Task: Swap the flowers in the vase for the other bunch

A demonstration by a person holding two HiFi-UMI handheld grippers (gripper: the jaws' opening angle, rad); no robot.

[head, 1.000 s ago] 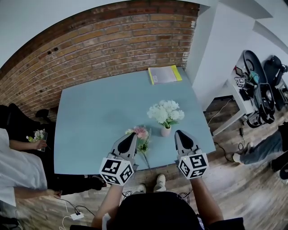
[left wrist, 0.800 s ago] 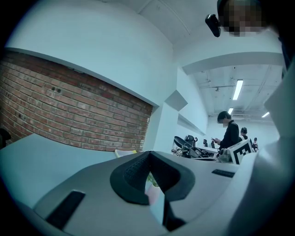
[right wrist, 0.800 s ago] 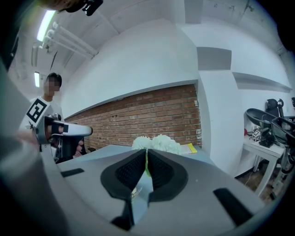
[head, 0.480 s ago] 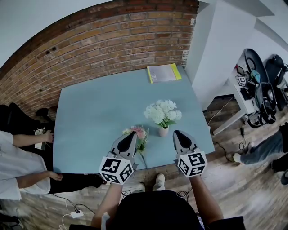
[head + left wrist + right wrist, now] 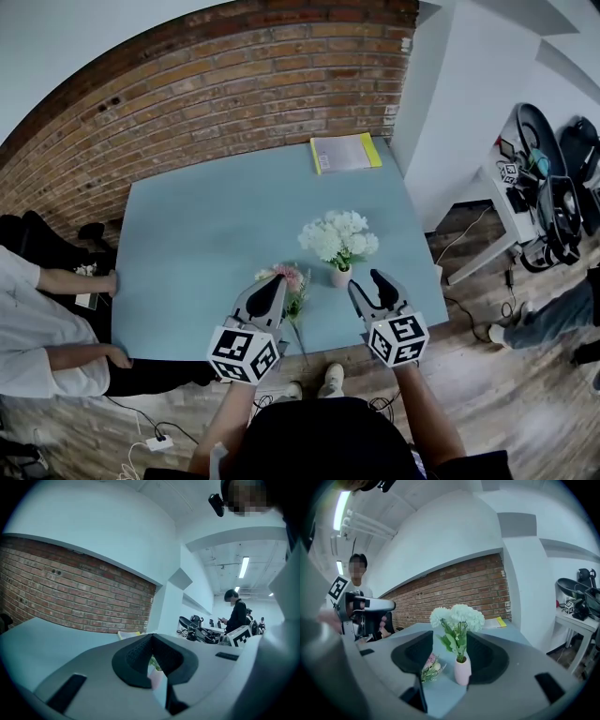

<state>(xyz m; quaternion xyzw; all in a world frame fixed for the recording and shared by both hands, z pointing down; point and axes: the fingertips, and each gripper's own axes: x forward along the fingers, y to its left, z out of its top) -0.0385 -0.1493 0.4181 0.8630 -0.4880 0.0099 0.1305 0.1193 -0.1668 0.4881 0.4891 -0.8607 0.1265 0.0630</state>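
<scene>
A small pink vase [image 5: 342, 277] holding white flowers [image 5: 339, 234] stands near the front of the light blue table [image 5: 206, 225]. A pink bunch [image 5: 292, 277] lies flat on the table to its left. My right gripper [image 5: 367, 282] hovers just short of the vase and is open; its jaws have just been opening, with nothing gripped. In the right gripper view the vase [image 5: 462, 672] and white flowers [image 5: 457, 616] show ahead between the spread jaws of the right gripper [image 5: 450, 634], and the pink bunch [image 5: 430, 665] lies lower left. My left gripper [image 5: 275, 281] [image 5: 151, 637] is shut beside the pink bunch.
A yellow-edged booklet [image 5: 344, 152] lies at the table's far right corner. A seated person [image 5: 37, 328] rests both hands on the table's left edge. A brick wall [image 5: 187, 103] runs behind. A white side table with gear [image 5: 534, 187] stands at the right.
My right gripper's jaws have spread apart and it has sunk a little nearer the vase. The seated person's hands have moved onto the table's left edge. The left gripper has stayed put.
</scene>
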